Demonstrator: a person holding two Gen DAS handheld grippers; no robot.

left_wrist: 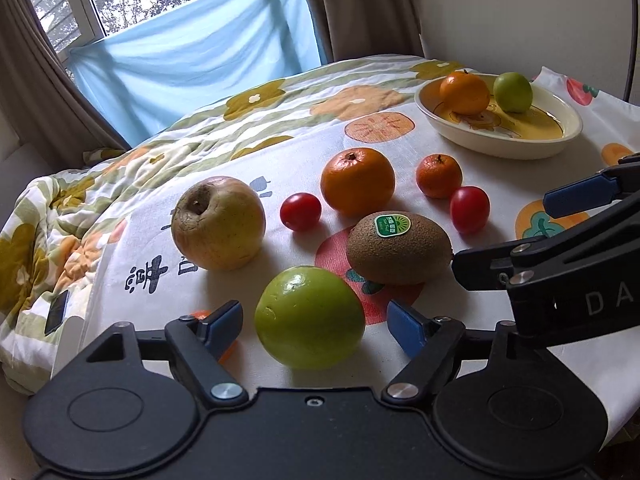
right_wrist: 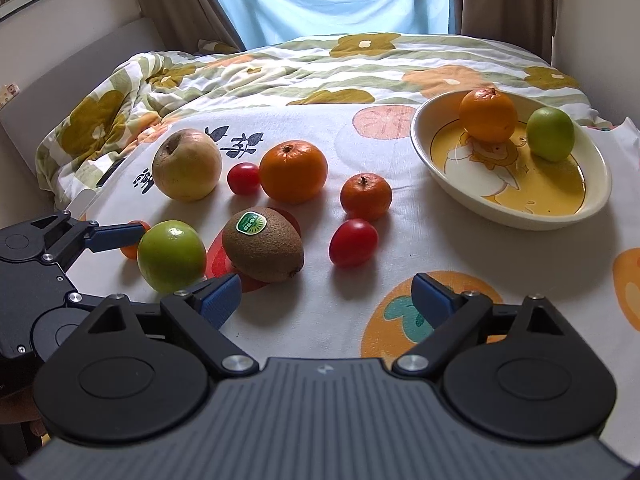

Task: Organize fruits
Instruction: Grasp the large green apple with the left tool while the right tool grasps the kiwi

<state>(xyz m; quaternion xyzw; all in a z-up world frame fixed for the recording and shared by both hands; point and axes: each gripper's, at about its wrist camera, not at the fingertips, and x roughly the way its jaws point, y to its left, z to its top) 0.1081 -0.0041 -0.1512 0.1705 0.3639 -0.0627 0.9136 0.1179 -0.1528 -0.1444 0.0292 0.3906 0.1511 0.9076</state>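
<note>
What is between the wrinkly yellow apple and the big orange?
A small red tomato sits between the apple and the big orange. Both wrist views show it, clearest in the left one. It looks close to the orange, maybe touching.

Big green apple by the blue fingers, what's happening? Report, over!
Left gripper open, straddling the round green apple, not clamped. Right gripper open, empty. Brown fuzzy kiwi sits close behind the apple. Cream oval dish holds two fruits.

My left wrist view sits low and close behind the green apple (left_wrist: 309, 317), my right one higher and farther right, both sharing the fruit spread and bowl (right_wrist: 600, 196).
</note>
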